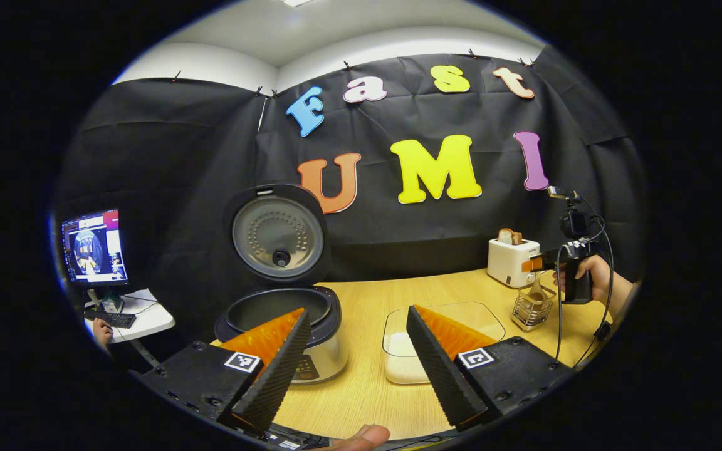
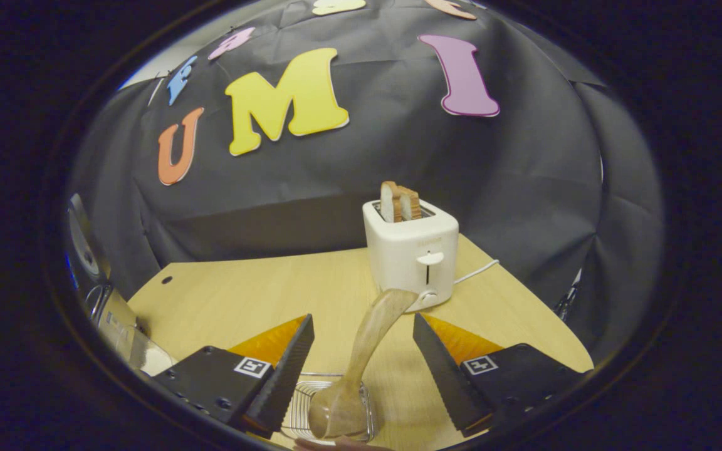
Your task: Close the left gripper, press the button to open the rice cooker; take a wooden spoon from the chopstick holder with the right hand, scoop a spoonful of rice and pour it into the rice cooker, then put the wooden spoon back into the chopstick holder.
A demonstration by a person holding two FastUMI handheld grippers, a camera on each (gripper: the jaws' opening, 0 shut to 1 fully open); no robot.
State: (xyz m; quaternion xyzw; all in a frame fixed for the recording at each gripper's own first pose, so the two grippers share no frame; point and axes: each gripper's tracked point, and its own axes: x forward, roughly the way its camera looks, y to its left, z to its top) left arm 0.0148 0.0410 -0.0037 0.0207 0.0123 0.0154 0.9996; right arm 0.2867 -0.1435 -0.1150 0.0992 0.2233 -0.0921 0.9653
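Note:
The rice cooker stands with its lid raised and the pot showing. My left gripper hovers open over the table in front of it, nothing between its fingers. A clear container of rice sits to the cooker's right. Farther right is the wire chopstick holder, with a hand holding my right gripper just above it. In the right gripper view the wooden spoon stands in the holder, leaning toward the toaster. My right gripper is open with a finger on each side of the spoon, neither touching it.
A white toaster with bread slices stands at the back of the wooden table, its cord trailing right. A monitor and keyboard sit on a side desk at far left. The cooker's edge shows at the right gripper view's left rim.

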